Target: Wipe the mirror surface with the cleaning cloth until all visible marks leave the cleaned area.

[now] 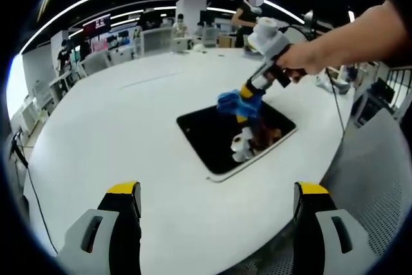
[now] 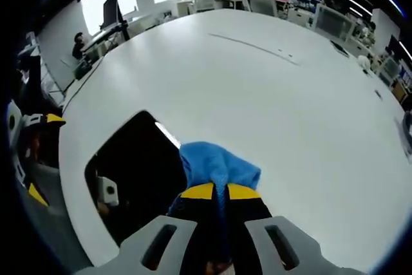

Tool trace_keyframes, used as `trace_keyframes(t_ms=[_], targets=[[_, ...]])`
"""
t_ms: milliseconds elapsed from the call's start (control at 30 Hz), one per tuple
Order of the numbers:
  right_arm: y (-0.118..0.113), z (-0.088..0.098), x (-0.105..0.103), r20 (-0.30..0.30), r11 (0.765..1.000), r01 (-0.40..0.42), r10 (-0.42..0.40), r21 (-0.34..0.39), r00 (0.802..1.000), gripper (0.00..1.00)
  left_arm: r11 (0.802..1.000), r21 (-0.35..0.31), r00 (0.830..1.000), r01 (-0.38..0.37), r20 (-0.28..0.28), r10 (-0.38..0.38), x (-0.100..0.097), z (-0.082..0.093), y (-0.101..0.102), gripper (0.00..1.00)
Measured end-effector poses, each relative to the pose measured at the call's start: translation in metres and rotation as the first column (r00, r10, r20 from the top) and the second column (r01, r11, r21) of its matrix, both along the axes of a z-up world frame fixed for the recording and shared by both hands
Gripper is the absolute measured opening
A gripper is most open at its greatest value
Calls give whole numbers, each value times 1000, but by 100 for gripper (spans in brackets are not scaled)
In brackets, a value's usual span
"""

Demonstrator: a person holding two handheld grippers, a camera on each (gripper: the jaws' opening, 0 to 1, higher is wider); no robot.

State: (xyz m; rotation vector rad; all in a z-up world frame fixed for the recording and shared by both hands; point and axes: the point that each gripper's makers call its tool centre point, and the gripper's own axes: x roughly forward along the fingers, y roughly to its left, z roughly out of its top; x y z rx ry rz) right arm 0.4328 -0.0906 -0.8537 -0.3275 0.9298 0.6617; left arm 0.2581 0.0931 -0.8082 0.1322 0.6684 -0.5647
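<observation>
The mirror (image 1: 222, 138) lies flat on a big white table (image 1: 129, 133), a dark rectangle with rounded corners and a pale edge, close to the table's near rim. In the left gripper view its glass reflects the tool held above it. In the right gripper view the mirror (image 2: 135, 172) shows as a black slab at lower left, with a bright streak of reflected light near its upper edge.

A blue cloth (image 1: 237, 102) rests bunched on the far part of the mirror. The right gripper (image 1: 248, 98) is pinching it: in the right gripper view the cloth (image 2: 215, 165) sticks out from between the yellow-tipped jaws of the right gripper (image 2: 219, 191), which are pressed together on the fabric. A person's hand (image 1: 302, 59) holds this tool from above.

The left gripper (image 1: 219, 198) hovers over the table on the near side of the mirror, jaws spread wide, nothing between them.

Farther off are desks and chairs under long ceiling lights, with what look like a few people standing, too small to tell more.
</observation>
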Motion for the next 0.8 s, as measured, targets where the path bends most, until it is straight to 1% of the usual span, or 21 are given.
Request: trace_keyframes(t_ms=[167, 400, 800], targets=[[-2, 0, -3, 23, 1000, 20, -20, -8, 1000, 1, 1000, 1, 1000, -2, 3, 2, 1, 1, 0, 99], [-5, 0, -10, 39, 999, 46, -45, -4, 998, 1, 1000, 4, 1000, -3, 7, 3, 1, 1, 1, 99], [-7, 0, -23, 52, 997, 72, -71, -1, 996, 1, 1000, 9, 1000, -1, 11, 1, 1, 0, 1, 99]])
